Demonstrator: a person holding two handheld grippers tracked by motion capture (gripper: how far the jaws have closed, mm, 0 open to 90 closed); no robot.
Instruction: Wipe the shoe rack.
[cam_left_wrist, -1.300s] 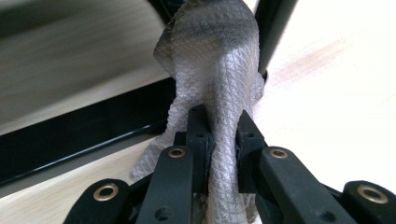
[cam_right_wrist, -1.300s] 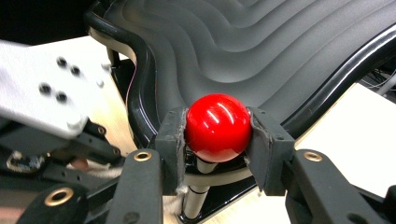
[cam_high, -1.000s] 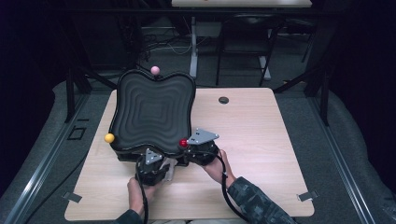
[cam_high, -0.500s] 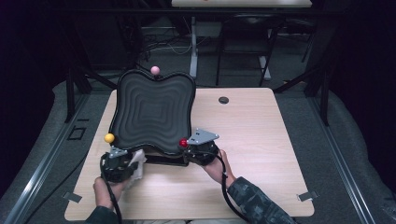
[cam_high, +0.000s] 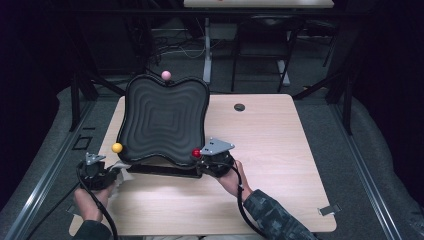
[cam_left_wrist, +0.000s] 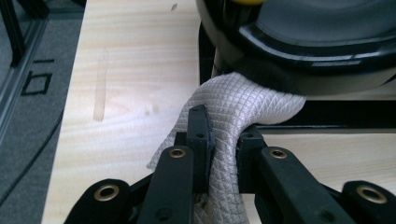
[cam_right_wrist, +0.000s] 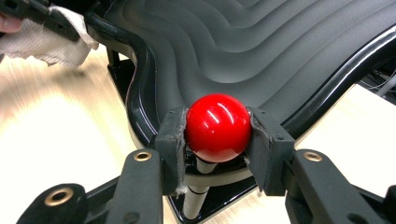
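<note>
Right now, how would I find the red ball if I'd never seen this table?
Look for the big black wavy tray tilted up on the wooden table. Three balls sit on knobs at its edge. The red ball is at the near corner, pinched between the jaws of the right gripper; the yellow ball and pink ball are free.

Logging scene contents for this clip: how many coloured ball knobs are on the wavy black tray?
3: a pink ball knob at the far edge, a yellow one at the near-left corner, a red one near-right. A fourth could be hidden.
</note>
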